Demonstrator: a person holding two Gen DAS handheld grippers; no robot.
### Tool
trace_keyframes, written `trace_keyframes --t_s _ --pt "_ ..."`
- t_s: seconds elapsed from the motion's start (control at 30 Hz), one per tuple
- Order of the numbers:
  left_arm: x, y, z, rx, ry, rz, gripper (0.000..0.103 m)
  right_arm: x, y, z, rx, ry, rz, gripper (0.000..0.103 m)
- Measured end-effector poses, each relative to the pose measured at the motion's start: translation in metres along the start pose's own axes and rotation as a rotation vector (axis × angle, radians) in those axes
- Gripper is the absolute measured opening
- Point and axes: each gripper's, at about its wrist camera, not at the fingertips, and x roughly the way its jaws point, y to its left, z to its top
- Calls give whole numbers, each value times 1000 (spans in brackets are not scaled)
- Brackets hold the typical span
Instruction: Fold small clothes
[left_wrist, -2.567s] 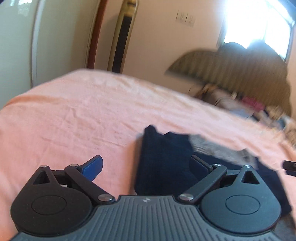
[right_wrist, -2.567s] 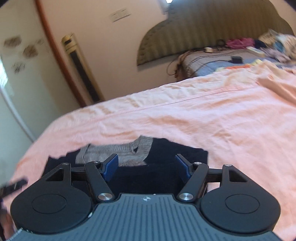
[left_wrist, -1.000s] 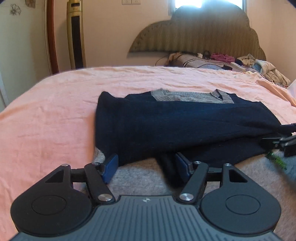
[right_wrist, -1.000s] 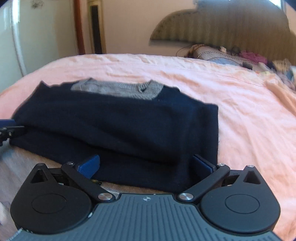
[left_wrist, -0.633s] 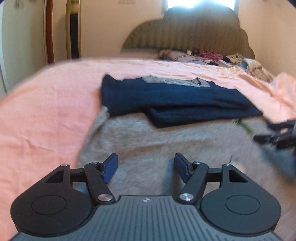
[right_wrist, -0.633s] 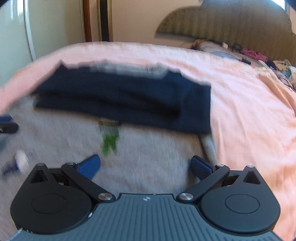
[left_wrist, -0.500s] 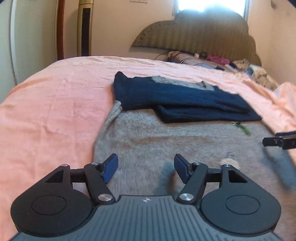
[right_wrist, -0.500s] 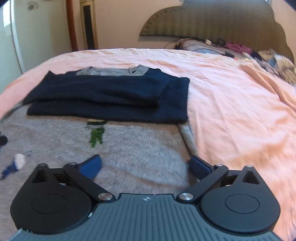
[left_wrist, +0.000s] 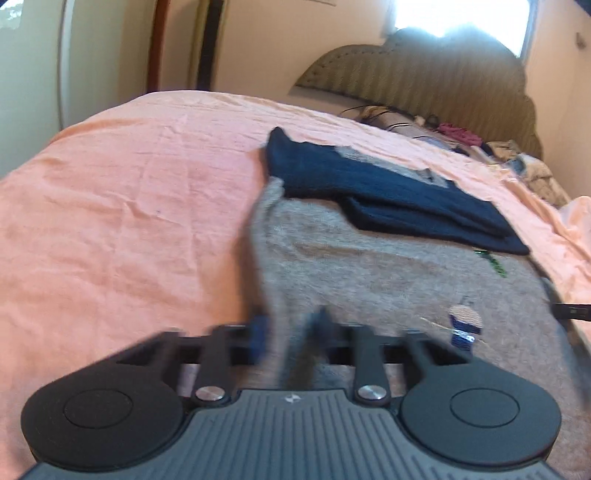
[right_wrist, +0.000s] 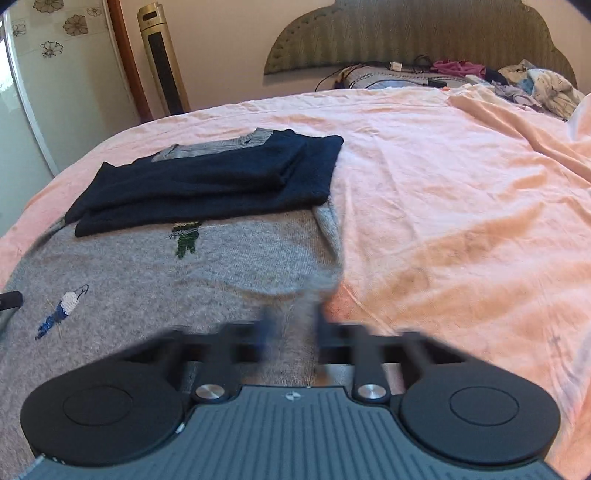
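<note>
Half a second ago both claws stood wide open over the grey sweater (right_wrist: 155, 280) with nothing between their fingers; now each has snapped shut on a pinch of its knit. The left gripper (left_wrist: 290, 332) bites the sweater's near left edge, where the grey cloth rises in a ridge between the blurred fingers, and the right gripper (right_wrist: 291, 328) has closed on the near right edge, just beside the bare pink bedsheet (right_wrist: 461, 192). The sweater lies flat across the near part of the bed, running away from both claws, with its dark blue sleeves (right_wrist: 207, 181) folded across its upper part and the grey collar (right_wrist: 218, 146) showing beyond them. Small stitched figures sit on the grey front: a green one (right_wrist: 186, 240) just below the sleeves and a blue and white one (right_wrist: 61, 310) nearer the left claw. No writing can be read anywhere; each claw's body carries only a small pale emblem (right_wrist: 291, 396).
</note>
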Motion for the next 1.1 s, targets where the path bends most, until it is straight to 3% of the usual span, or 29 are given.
trace_keyframes --t_s 0.1,0.17,0.33,0.37,0.4,0.43,0.47,0.5,0.53,0.57,0.63,0.67,0.7,0.83,0.93,0.97,1.0,1.03,1.07,1.1 --pt "-9 8 3 -36 -3 -6 5 -12 0 -1 -31 -35 -15 11" --pt "-21 14 3 -32 -31 -11 5 -17 -20 1 42 -61 -20 10" --pt "-14 31 -3 -53 12 -37 6 -11 -24 -10 87 -32 7 14" --pt "-16 33 -4 -75 13 -50 9 -12 -26 -8 128 -13 29 24" --pt "-19 37 -4 -104 25 -68 13 -15 -28 -7 164 3 62 44" --pt "-22 41 -5 -135 38 -92 17 -20 -29 -8 186 10 99 54" --pt "-25 44 -7 -161 43 -120 29 -26 -28 -11 193 10 123 71" --pt "-28 46 -11 -182 41 -146 39 -29 -27 -14 193 19 137 72" --pt "-30 46 -14 -193 38 -163 43 -28 -24 -18 183 40 144 72" --pt "-30 42 -16 -181 32 -161 44 -28 -19 -22 153 24 124 68" --pt "-28 30 -18 -124 9 -123 42 -26 -10 -23 67 18 63 36" --pt "-26 23 -17 -93 5 -87 21 -25 -12 -22 68 30 55 9" --pt "-23 20 -15 -80 18 -51 6 -26 -17 -20 82 34 74 8" --pt "-28 30 -17 -93 31 -58 5 -38 -50 -27 143 23 47 5" --pt "-30 30 -23 -71 5 -61 6 -39 -46 -34 150 4 65 6" --pt "-32 29 -24 -72 9 -63 7 -41 -45 -34 170 9 76 9" --pt "-37 30 -25 -76 16 -77 11 -44 -45 -36 207 23 105 25" --pt "-42 32 -27 -82 31 -98 14 -50 -46 -39 231 30 141 33" --pt "-48 35 -30 -91 45 -126 25 -57 -46 -43 244 40 184 54" --pt "-55 38 -35 -106 48 -155 38 -64 -45 -49 253 51 215 67"
